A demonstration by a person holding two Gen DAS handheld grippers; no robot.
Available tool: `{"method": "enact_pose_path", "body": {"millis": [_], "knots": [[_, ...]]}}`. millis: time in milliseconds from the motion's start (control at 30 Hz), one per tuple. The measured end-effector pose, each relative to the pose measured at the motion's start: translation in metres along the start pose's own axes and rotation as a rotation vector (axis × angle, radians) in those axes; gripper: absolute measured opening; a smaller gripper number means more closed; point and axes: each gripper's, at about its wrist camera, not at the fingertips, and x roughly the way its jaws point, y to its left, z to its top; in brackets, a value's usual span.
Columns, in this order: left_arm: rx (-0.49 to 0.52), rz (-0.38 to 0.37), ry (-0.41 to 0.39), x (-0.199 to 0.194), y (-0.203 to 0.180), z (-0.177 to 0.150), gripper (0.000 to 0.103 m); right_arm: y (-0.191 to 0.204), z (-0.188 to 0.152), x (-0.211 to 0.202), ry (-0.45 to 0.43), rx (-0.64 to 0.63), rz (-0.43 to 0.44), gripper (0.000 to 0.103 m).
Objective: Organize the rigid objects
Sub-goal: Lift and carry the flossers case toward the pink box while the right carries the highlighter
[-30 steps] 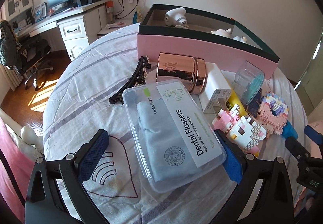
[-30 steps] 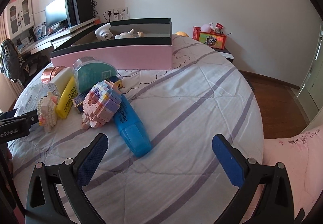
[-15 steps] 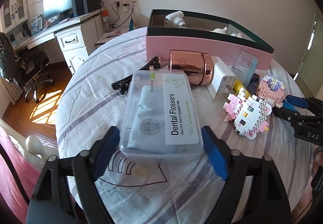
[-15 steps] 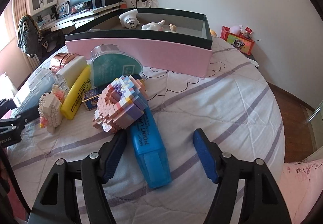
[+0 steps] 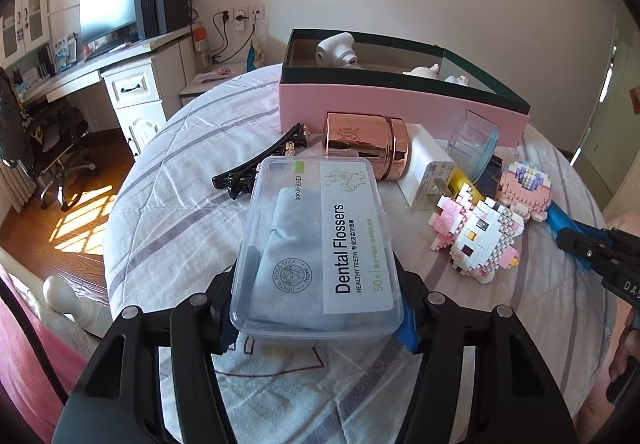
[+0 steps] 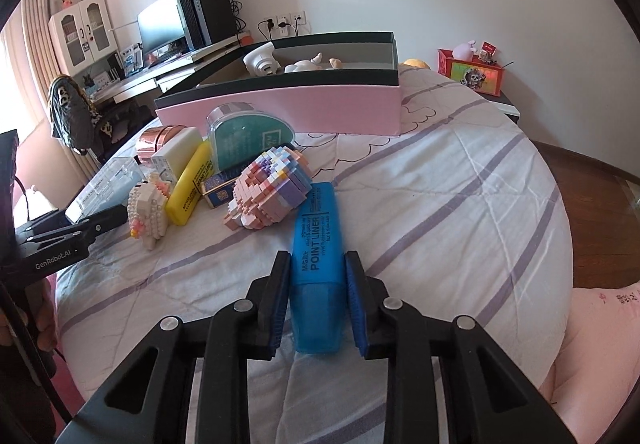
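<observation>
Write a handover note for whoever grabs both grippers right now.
Left gripper: closed on the near end of the Dental Flossers box.
Right gripper: closed on the blue highlighter.
Whether either item is off the bed, I can't tell.
Pink box: open at the far side of the bed, already holding a white gadget and a white figurine.
Still on the quilt: rose-gold tin, white charger, yellow highlighter, teal-lidded case, two brick figures, black hair clip.
Next, probably: put both held items in the pink box, then the rest.
</observation>
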Motion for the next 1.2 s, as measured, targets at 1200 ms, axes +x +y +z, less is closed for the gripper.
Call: {"method": "enact_pose_path", "body": {"millis": [1200], "knots": [[0.045, -0.015, -0.325, -0.139, -0.062, 0.038, 0.061, 0.081, 0.045, -0.120, -0.408, -0.117, 0.047, 0.023]]}}
